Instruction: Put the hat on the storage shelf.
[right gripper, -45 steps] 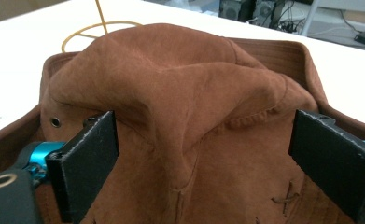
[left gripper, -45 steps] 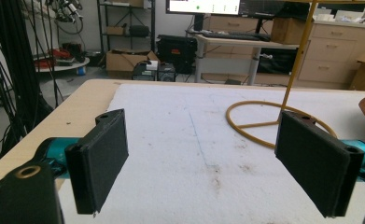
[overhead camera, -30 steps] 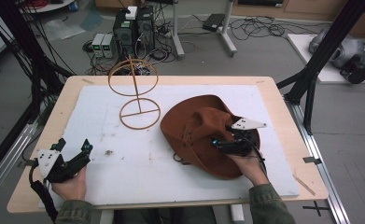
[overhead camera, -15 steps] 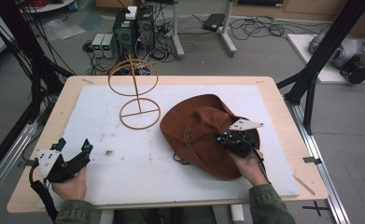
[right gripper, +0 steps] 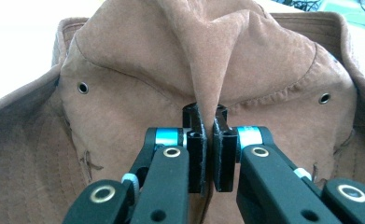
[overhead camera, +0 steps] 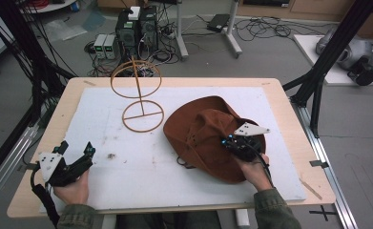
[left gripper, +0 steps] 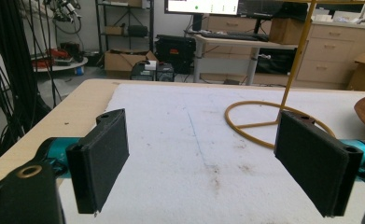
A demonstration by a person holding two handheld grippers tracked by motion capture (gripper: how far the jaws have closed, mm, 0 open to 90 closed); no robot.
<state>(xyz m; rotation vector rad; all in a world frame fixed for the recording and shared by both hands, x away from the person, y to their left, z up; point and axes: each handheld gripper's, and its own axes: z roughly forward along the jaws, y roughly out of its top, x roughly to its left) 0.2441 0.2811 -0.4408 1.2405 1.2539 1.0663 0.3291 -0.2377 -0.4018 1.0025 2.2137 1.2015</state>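
A brown suede hat (overhead camera: 201,133) lies on the white mat at the table's right half. My right gripper (overhead camera: 228,142) rests on its crown, shut on a pinched fold of the hat's crown (right gripper: 208,93); the fabric rises in a ridge between the jaws. A thin yellow wire hat stand (overhead camera: 139,102), a ring base with an upright and a top hoop, stands left of the hat; its base (left gripper: 264,121) lies ahead of my left gripper. My left gripper (overhead camera: 75,151) hovers near the table's front left corner, open, with nothing between its pads (left gripper: 101,158).
The white mat (overhead camera: 127,162) covers most of the wooden table (overhead camera: 65,109). A small dark speck (overhead camera: 111,155) lies on the mat near the left gripper. Black frame posts, cables and computers stand on the floor beyond the table's far edge.
My right gripper has slid a little forward and left over the hat and pinched up the crown fabric. The left gripper has stayed put.
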